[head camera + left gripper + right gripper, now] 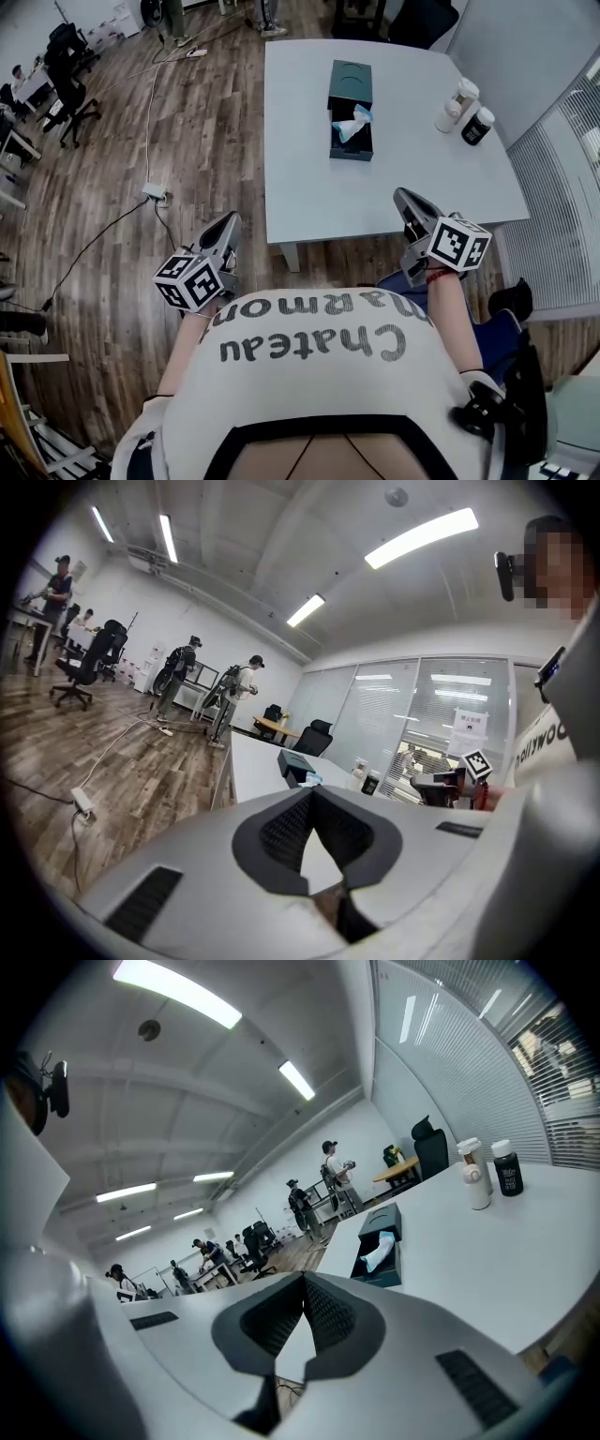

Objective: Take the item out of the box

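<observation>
A dark teal box [351, 111] lies open on the white table [309, 197], its lid folded back. A pale blue and white item [353, 124] sticks up out of it. Both grippers hover close to my body, short of the table's near edge and well away from the box. The left gripper [228, 225] is over the floor at the left, shut and empty. The right gripper [405, 199] sits by the table's near right edge, also shut on nothing. From the left gripper [312, 791] the box [298, 764] shows far ahead. From the right gripper [303, 1277] the box [380, 1246] and item [378, 1252] show too.
A white bottle [457, 105] and a black bottle [477, 126] stand at the table's far right. A power strip [154, 192] with cables lies on the wood floor at the left. Office chairs [70, 84] and several people stand farther off.
</observation>
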`<state>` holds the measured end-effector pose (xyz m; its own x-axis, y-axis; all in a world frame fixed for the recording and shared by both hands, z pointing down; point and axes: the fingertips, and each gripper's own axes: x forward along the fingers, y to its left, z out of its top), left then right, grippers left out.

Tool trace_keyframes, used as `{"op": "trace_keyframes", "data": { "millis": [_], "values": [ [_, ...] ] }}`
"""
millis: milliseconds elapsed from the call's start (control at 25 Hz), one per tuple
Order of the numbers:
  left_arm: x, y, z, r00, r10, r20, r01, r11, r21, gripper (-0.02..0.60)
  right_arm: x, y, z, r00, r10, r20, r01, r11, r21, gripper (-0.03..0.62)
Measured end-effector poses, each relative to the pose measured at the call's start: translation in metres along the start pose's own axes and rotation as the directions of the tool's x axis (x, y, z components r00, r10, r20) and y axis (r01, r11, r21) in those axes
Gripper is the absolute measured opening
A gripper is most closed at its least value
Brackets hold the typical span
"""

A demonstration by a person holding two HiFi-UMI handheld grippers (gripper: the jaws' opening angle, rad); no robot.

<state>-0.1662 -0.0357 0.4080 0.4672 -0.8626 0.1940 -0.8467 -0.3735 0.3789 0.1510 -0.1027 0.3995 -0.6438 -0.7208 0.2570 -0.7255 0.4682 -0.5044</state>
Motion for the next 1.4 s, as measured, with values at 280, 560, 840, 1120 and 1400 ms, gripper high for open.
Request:
{"op": "trace_keyframes", "data": {
  "millis": [280,560,840,1120,1400],
  "values": [
    [0.037,-0.001,0.001,1.000,0.004,-0.026,-0.004,1.000,-0.006,-0.008,0.012,-0.036,0.009,1.000,-0.014,-0.016,0.015,1.000,0.026,0.000],
    [0.066,0.001,-0.005,0.999,0.023,-0.046,-0.024,1.000,-0.017,-0.008,0.032,-0.065,0.012,0.999,-0.003,-0.035,0.004,0.999,0.045,0.000],
    [0.095,-0.004,-0.009,0.998,0.029,-0.054,-0.030,0.999,-0.016,-0.009,0.046,-0.090,0.005,0.996,0.021,-0.085,-0.016,0.998,0.057,0.000],
    [0.112,-0.002,-0.010,0.999,0.050,-0.017,-0.051,0.998,-0.036,-0.009,0.071,-0.107,0.015,0.993,0.052,-0.107,-0.049,0.998,0.029,0.000],
    [0.121,0.006,-0.009,0.995,0.100,-0.021,-0.101,0.994,-0.038,-0.008,0.094,-0.121,0.018,0.988,0.080,-0.134,-0.077,0.997,0.026,0.000]
  ]
}}
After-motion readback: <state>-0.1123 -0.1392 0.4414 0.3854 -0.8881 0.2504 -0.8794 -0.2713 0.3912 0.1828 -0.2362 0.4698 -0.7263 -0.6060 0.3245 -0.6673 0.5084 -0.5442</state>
